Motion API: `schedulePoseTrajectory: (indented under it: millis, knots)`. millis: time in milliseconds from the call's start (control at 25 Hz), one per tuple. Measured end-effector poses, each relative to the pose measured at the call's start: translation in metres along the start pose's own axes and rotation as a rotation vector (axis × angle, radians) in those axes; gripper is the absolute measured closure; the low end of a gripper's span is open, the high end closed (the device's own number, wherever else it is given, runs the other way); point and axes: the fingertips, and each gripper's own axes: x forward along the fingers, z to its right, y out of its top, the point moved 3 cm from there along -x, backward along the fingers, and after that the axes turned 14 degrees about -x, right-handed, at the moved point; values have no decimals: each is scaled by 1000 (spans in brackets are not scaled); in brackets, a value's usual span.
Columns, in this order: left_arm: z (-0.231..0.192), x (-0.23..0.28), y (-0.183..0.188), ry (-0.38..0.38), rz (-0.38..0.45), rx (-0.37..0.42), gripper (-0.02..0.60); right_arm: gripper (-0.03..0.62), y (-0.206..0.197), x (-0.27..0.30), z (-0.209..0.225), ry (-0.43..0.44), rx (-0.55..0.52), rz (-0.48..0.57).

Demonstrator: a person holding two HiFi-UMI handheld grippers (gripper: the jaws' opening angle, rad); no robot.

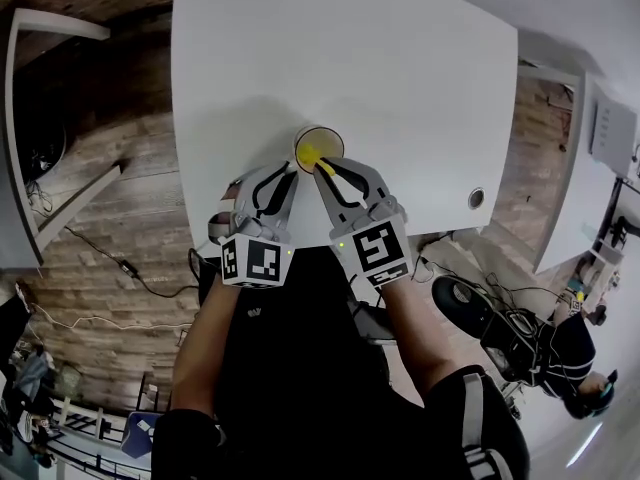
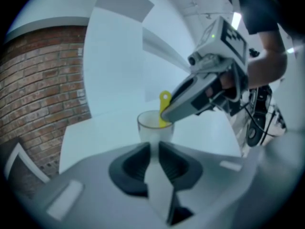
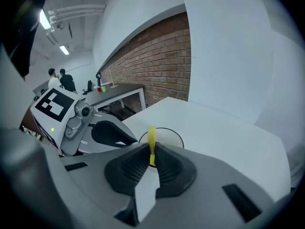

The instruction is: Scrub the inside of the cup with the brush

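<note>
- I note the round translucent cup (image 1: 319,148): smooth, clear plastic.
- The slim yellow brush (image 3: 151,144): glossy plastic.
- The flat white table (image 1: 400,68): smooth, matt.
- The left gripper (image 1: 291,172) and right gripper (image 1: 324,168): grey satin plastic shells, with black ribbed pads (image 3: 136,168).
- The red brick wall (image 2: 38,89): rough, matt.

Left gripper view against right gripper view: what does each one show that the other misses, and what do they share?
Only the left gripper view shows the right gripper, clamped on the yellow brush. Only the right gripper view shows the left gripper at the rim of the cup and two people far behind. Both show the cup, the brush in it, the white table and a brick wall.
</note>
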Motion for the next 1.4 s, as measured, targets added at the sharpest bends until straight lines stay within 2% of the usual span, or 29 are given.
schedulePoseTrajectory:
  millis: [120,320,480,680,800,1000,1240,1400]
  knots:
    - [-7,-14,-10,10,6,-7,523,563,11,-1,-13,15,1,2]
    - [-11,-49,-32,8,14,-8,523,563,33,-23,-48,-11,-2,33]
    - [-14,-47,-33,12,8,-15,522,563,44,-34,-44,-32,-2,66]
    - [-15,-50,-39,19,-7,-23,517,563,53,-45,-44,-101,34,134]
    - [-18,-53,-40,26,-8,-45,483,563,58,-55,-47,-128,72,174]
    - [-22,-66,-38,27,-2,-94,451,563,64,-71,-56,-161,116,229]
    - [-13,-87,-19,22,22,-120,451,563,69,-96,-47,-193,155,307]
    - [1,-112,8,27,103,-134,454,563,74,-112,-45,-208,168,352]
